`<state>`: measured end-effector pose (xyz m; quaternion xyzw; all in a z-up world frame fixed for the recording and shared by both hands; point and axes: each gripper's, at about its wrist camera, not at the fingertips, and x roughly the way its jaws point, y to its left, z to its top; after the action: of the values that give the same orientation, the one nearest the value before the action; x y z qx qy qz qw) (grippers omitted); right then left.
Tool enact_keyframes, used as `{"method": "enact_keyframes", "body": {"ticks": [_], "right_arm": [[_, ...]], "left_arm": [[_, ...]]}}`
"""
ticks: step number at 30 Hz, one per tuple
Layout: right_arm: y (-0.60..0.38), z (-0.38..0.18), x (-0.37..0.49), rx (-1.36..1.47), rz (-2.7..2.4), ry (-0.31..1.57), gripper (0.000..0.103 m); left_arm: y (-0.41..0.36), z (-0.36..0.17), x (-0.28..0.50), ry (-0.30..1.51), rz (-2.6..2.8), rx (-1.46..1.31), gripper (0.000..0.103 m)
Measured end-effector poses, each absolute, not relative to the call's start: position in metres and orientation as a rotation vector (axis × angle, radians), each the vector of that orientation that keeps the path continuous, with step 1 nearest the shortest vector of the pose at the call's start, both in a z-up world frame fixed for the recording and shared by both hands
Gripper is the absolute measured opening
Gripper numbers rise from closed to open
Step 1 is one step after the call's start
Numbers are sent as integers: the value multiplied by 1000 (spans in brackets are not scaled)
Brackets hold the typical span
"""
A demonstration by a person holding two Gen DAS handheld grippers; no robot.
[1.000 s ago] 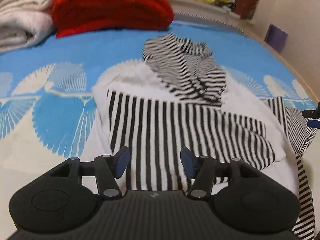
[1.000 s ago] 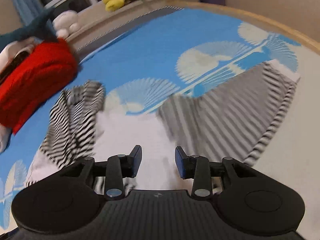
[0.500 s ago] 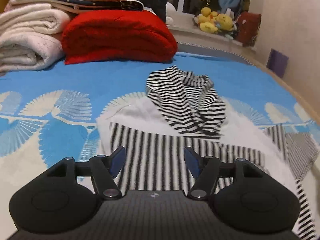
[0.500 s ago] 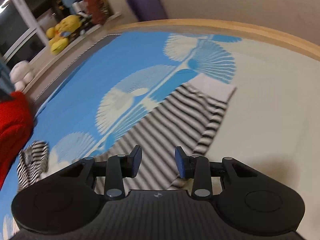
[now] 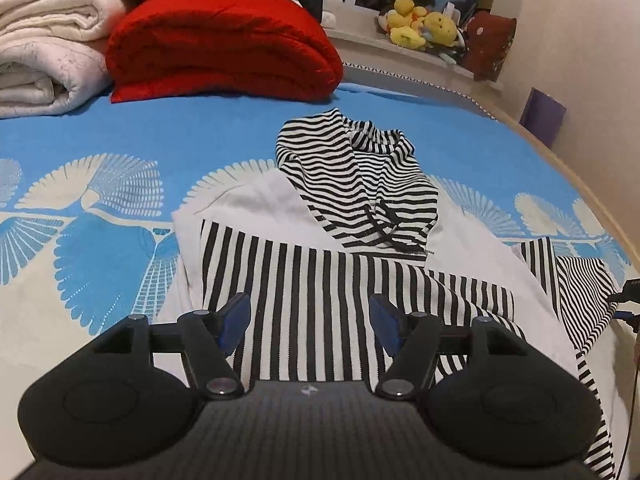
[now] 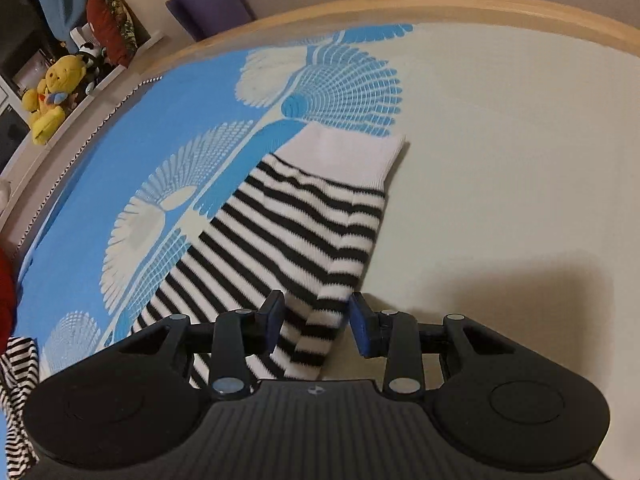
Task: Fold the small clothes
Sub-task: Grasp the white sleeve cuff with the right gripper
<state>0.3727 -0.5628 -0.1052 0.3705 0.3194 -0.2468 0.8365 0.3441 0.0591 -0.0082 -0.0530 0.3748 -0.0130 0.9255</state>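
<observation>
Moved: right gripper [image 6: 316, 322] has dropped to the striped sleeve [image 6: 288, 236], jaws apart astride its edge, unclenched.
Left gripper [image 5: 310, 322]: released above striped garment [image 5: 320, 280].

Striped sleeve [image 6: 280, 240] running under the right gripper's body, lower end hidden; white blankets [image 5: 44, 60] cut off at left edge
</observation>
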Motion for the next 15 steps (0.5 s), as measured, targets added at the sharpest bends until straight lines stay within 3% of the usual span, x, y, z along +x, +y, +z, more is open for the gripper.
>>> {"method": "enact_keyframes", "body": {"ticks": [9,15], "right_arm": [[-564,-107,375,762,-548,653,29],[-569,-110,370,790,-569,644,7]], "left_arm": [[61,-18,348,825,1,-116,71],[60,-18,349,828,0,-116,71]]}}
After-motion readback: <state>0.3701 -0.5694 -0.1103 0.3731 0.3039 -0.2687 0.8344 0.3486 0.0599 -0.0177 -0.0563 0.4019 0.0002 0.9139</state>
